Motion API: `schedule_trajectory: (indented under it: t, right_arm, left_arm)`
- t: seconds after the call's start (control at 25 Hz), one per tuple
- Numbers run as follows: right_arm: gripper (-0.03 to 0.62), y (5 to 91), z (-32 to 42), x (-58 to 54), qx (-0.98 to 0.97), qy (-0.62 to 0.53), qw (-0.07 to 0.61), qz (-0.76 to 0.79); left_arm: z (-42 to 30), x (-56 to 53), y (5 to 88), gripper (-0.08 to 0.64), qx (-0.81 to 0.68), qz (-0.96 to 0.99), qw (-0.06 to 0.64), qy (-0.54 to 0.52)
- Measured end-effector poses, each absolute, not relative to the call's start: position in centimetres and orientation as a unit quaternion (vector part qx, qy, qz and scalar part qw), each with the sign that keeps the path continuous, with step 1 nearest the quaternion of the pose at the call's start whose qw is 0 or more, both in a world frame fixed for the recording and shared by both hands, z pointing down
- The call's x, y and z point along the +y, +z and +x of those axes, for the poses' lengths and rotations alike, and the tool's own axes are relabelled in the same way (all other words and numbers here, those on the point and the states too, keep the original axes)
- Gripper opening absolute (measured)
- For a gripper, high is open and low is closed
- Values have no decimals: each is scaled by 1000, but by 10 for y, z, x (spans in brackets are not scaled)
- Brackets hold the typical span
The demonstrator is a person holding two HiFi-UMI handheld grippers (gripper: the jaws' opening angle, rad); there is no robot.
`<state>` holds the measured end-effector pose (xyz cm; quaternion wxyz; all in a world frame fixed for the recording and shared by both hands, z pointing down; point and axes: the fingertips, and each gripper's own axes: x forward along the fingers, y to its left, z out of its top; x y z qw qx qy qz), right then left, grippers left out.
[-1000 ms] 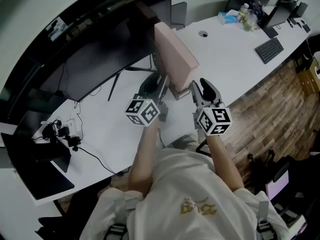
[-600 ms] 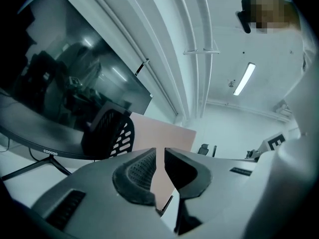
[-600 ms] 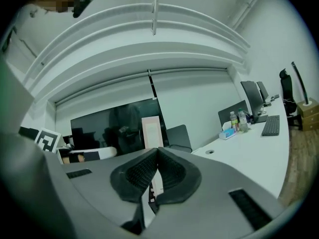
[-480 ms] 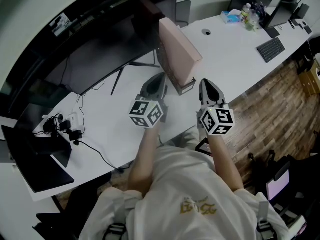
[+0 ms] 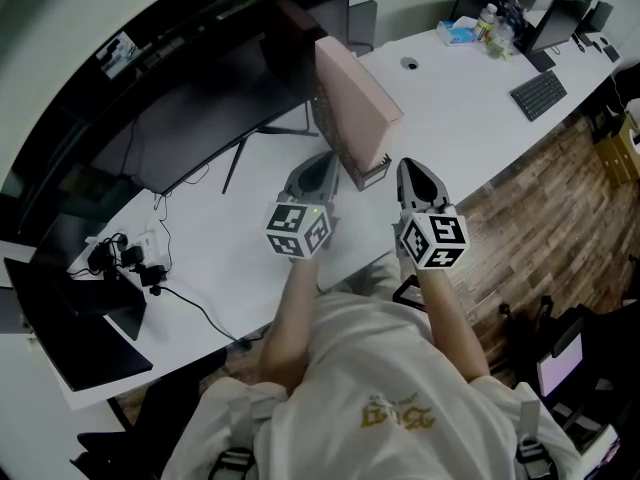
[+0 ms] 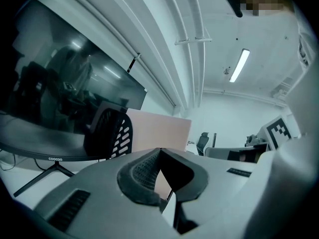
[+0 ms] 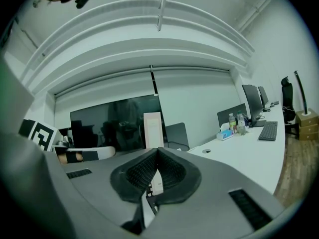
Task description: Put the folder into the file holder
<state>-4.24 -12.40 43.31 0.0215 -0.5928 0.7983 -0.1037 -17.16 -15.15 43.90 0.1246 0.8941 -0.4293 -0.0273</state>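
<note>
Pink folder (image 5: 352, 98) in place: it stands upright in the black mesh file holder (image 5: 365, 176) on the white desk (image 5: 470, 118), beside the foot of the dark monitor (image 5: 200, 118). We hold both grippers level on the near side of the holder. Our left gripper (image 5: 322, 161), at the holder's near left, has just been closing its jaws and is now clenched tight with nothing between them. Our right gripper (image 5: 407, 167), at the near right, is likewise clenched on nothing. Far to the right along the desk lie a keyboard (image 5: 538, 95) and bottles (image 5: 492, 20). Cables (image 5: 150, 273) sprawl at the left.
</note>
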Motion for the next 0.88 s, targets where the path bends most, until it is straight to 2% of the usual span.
schedule_trajectory:
  t: [0.88]
  right_arm:
    - [9, 437, -38, -126, 796, -112, 17, -595]
  left_arm:
    - [-175, -158, 446, 15, -433, 890, 139, -28]
